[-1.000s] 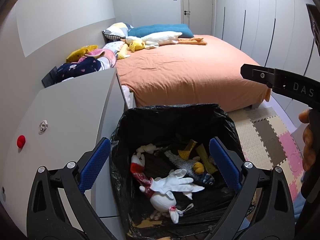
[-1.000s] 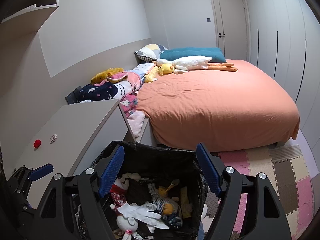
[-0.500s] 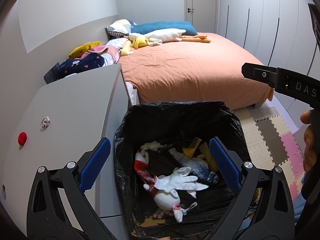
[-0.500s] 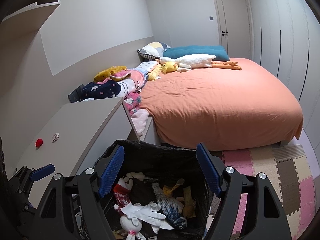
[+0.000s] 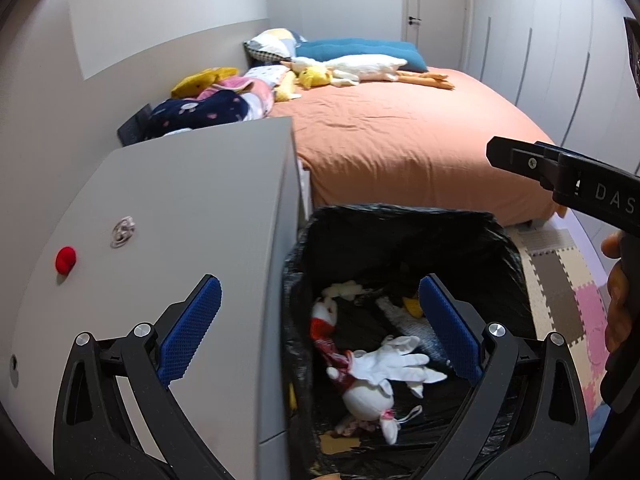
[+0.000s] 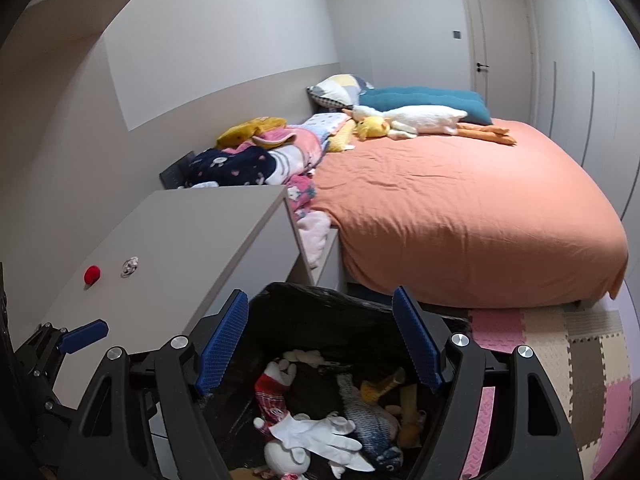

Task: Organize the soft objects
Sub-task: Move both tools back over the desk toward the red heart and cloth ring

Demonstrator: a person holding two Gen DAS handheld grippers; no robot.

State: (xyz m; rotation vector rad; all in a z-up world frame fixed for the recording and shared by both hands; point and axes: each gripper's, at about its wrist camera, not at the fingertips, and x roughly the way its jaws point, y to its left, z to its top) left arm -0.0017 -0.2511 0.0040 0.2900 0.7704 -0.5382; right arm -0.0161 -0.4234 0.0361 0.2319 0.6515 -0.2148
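Two empty tools (image 5: 320,336) (image 6: 320,344) above bin (image 5: 400,220)

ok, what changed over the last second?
Both views slid: the black-lined bin drifted right in the left wrist frame. Nothing gripped or released; left gripper and right gripper stay open and empty. White glove and grey cabinet unmoved.

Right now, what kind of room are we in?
Most likely a bedroom, probably a child's. A wide bed with an orange cover fills most of it, pillows and a long plush goose lie at its head, and soft puzzle mats cover the floor beside it.
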